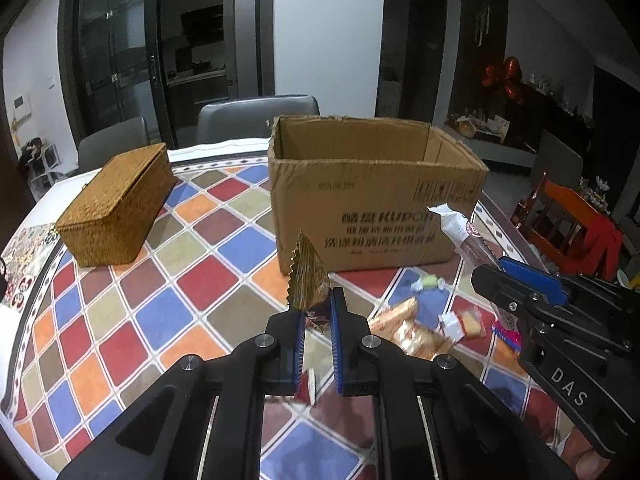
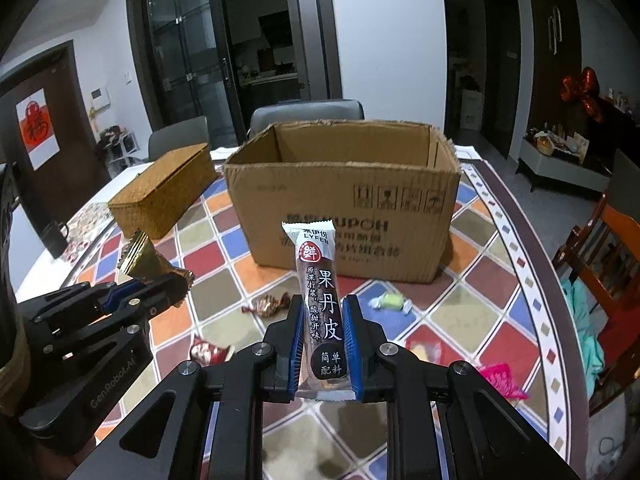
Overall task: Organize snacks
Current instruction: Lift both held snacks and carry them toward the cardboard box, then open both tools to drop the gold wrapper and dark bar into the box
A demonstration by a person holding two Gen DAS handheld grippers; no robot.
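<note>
Tabletop (image 2: 256, 268) covered with a cloth of red, blue, orange and olive diamond tiles carries everything here. Largest on it is an open brown corrugated cardboard box (image 2: 344, 208) with dark printed lettering on its near wall, standing toward the far side. To its left, apart from it, sits a closed rectangular woven wicker box (image 2: 164, 196). The left gripper (image 1: 318, 312) is clamped on a gold foil snack packet with a serrated edge (image 1: 306, 276), held above the cloth in front of the cardboard box. The right gripper (image 2: 322, 320) is closed tight on a long dark fruit-leather bar in a white-ended wrapper (image 2: 320, 292), which stands upright between its blue pads. Loose snacks lie on the cloth near the grippers: orange biscuit packets (image 1: 412, 328), a pink wrapper (image 2: 500, 380), a red-and-white wrapped sweet (image 2: 208, 350), a brown twisted-foil candy (image 2: 268, 304) and a small pale green wrapped candy (image 2: 390, 301).
</note>
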